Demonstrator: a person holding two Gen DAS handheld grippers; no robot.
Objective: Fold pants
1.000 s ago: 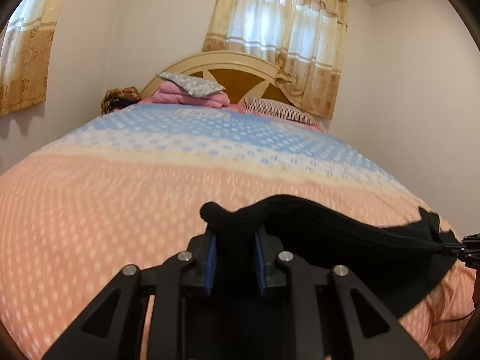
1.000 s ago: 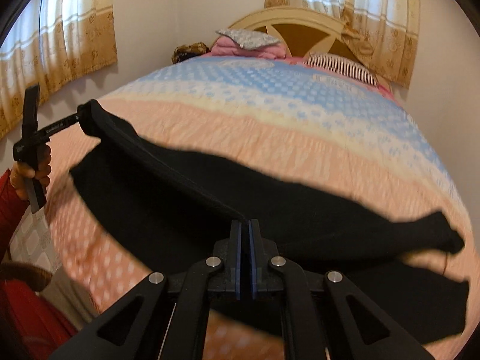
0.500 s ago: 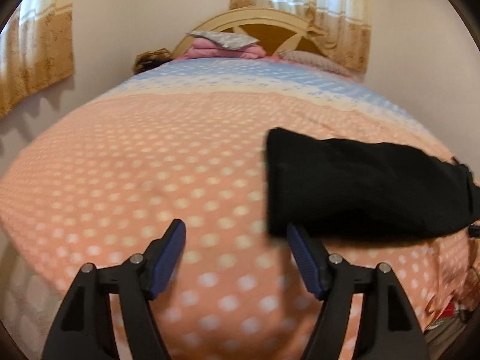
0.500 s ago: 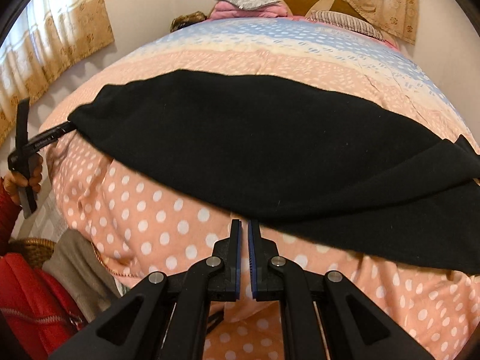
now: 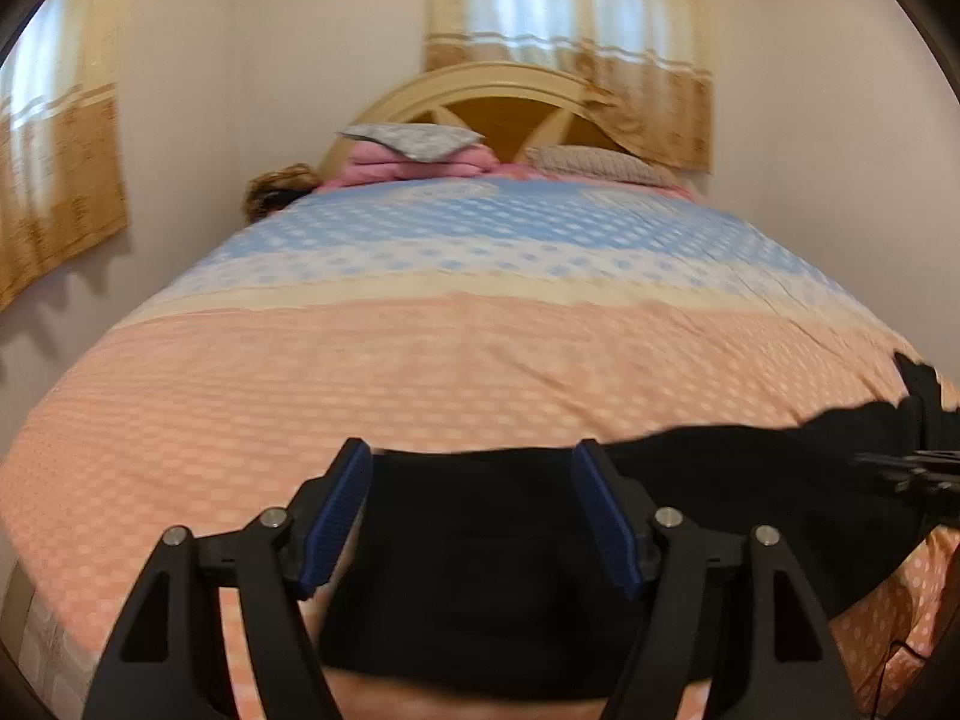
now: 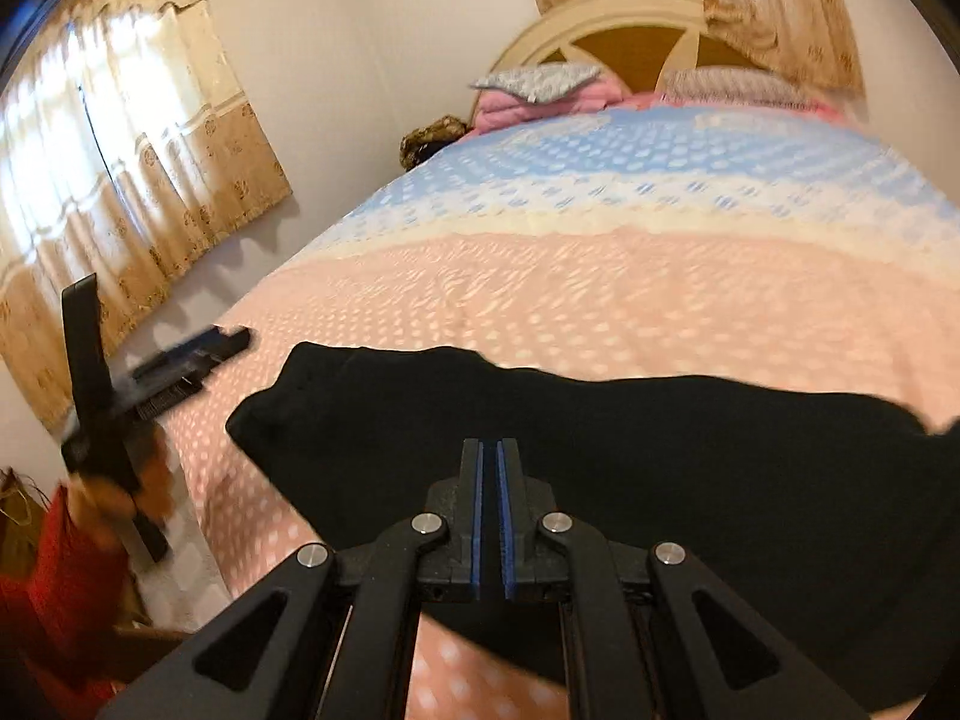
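Observation:
The black pants [image 5: 510, 540] [image 6: 660, 450] lie spread flat across the near, peach-dotted part of the bed [image 5: 420, 360] [image 6: 600, 288]. My left gripper [image 5: 472, 456] is open with its jaws closing a little. Its blue pads frame the pants' left end, but nothing is pinched. In the right wrist view the left gripper [image 6: 204, 366] hovers just left of the pants' edge. My right gripper [image 6: 492, 444] is shut above the middle of the near edge, with no cloth seen between its pads. It shows blurred in the left wrist view as the right gripper [image 5: 870, 459].
Folded pink blankets with a grey pillow [image 5: 414, 147] and a striped pillow [image 5: 594, 165] lie by the headboard [image 6: 618, 30]. Curtained windows [image 6: 120, 180] line the left and back walls. A hand [image 6: 114, 498] and red sleeve [image 6: 54, 570] hold the left gripper by the bed's corner.
A second ago both grippers held the pants stretched in the air. The left one has let go and opened, the pants now lie flat on the bed, and both views have swung.

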